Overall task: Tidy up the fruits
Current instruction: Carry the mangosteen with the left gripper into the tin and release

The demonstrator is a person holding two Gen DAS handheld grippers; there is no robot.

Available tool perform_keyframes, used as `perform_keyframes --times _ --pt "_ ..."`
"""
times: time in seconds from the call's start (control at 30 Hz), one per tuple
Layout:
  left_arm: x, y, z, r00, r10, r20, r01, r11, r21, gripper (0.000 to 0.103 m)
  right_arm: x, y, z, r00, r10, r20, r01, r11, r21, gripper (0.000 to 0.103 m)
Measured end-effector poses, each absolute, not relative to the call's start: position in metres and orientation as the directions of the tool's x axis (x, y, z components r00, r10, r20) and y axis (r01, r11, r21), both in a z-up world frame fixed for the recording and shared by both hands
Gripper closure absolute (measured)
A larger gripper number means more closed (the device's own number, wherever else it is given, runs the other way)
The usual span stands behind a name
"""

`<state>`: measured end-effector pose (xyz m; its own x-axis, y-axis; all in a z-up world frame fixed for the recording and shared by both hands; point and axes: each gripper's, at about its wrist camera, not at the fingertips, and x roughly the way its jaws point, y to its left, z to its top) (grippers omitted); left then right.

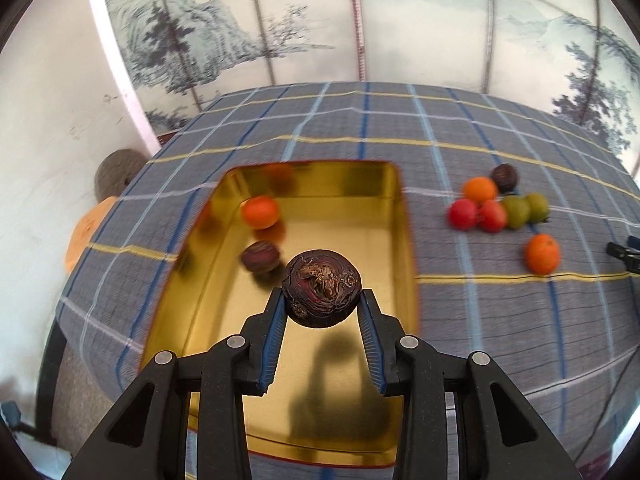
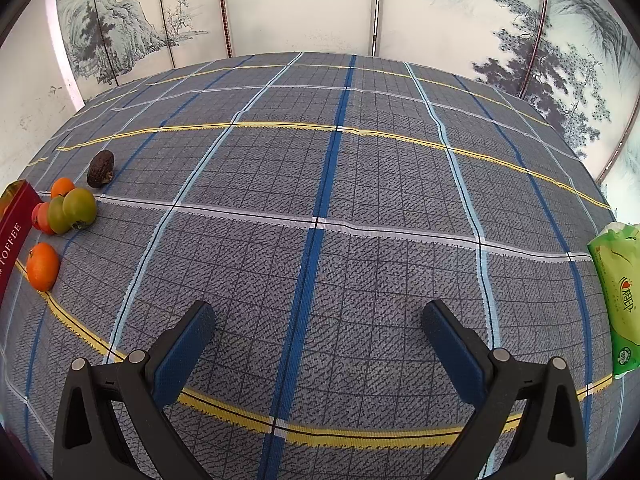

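A wrinkled dark fruit (image 1: 322,289) is clamped between the jaws of the left gripper (image 1: 322,300) directly above the gold tin (image 1: 404,216), near its front, while the right gripper (image 2: 318,322), jaws apart and empty, is held over the desk (image 2: 360,184), well right of the tin.

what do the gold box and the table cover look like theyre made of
Gold box: likely thin metal tin with a glossy gold finish; its walls mirror the orange fruit inside.
Table cover: looks like woven fabric, matte; a visible weave texture and plaid stripes, draping over the table edge.
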<state>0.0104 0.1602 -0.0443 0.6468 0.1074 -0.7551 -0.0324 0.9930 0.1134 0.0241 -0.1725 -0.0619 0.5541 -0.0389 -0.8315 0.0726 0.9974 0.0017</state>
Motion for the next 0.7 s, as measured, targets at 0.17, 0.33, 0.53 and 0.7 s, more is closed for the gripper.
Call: perform_keyframes --times 0.17,0.33,0.53,0.7 --pt "0.013 0.178 -0.056 0.629 0.156 -0.761 -0.069 0.987 0.145 0.066 0.024 -0.172 -0.062 0.554 -0.039 -0.832 0.073 0.997 0.002 0.000" --pt "0.016 0.194 -0.068 0.606 0.194 -0.771 -0.102 0.981 0.166 0.066 0.024 -0.173 -0.062 0.554 -0.039 -0.832 0.073 0.997 0.002 0.000" --pt "0.018 0.202 -0.077 0.592 0.222 -0.774 -0.124 0.975 0.185 0.066 0.024 -0.173 -0.062 0.554 -0.039 -0.832 0.073 0.997 0.002 0.000" --pt "0.024 0.207 -0.083 0.580 0.234 -0.780 -0.129 0.972 0.195 0.066 0.024 -0.173 -0.062 0.554 -0.039 -0.832 0.073 0.997 0.002 0.000"
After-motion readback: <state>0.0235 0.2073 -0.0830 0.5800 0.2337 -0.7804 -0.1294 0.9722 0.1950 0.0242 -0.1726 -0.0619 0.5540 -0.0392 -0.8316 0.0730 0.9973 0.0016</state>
